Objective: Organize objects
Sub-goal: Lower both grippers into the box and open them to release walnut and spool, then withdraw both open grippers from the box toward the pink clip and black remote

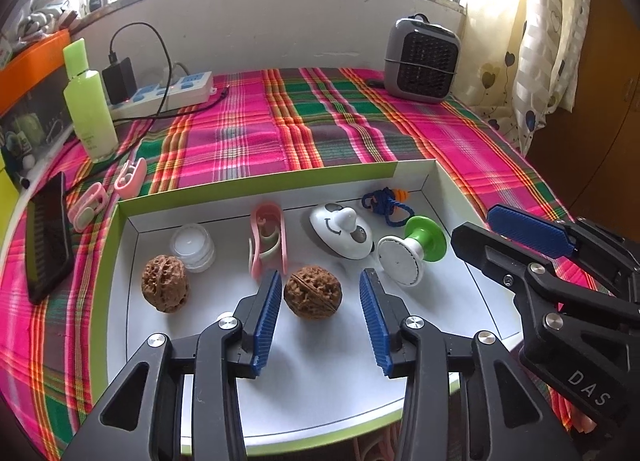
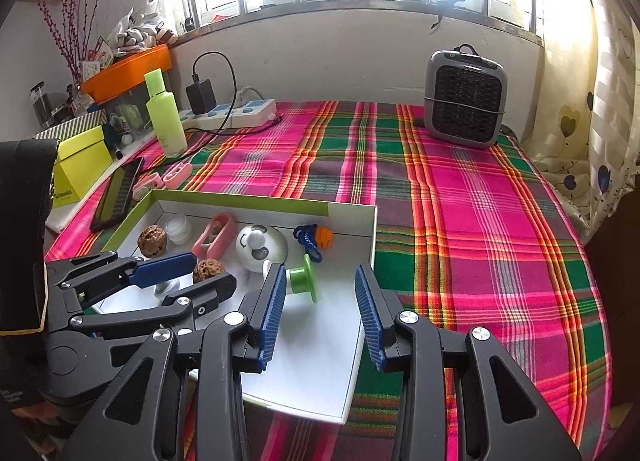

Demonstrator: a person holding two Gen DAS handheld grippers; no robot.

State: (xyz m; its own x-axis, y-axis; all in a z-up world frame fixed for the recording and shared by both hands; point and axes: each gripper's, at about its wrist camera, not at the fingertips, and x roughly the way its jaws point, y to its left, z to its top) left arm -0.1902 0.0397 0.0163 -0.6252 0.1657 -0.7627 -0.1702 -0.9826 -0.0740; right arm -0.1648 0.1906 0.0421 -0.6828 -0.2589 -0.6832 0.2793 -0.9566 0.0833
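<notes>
Walnut (image 1: pixel 312 292) lies in the box (image 1: pixel 256 185) near its front edge, between the wide-open, empty left gripper (image 1: pixel 320 293) jaws; right gripper (image 2: pixel 321 285) open, empty.

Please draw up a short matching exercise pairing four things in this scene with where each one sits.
Things:
1. walnut
2. green bottle
3. blue cord
4. grey fan heater

Places:
A. far right corner of the white box
B. between the open fingers of the left hand-held gripper
C. standing outside the box, far left on the plaid cloth
D. outside the box, far right on the cloth, by the wall

Pairs: 1-B, 2-C, 3-A, 4-D
</notes>
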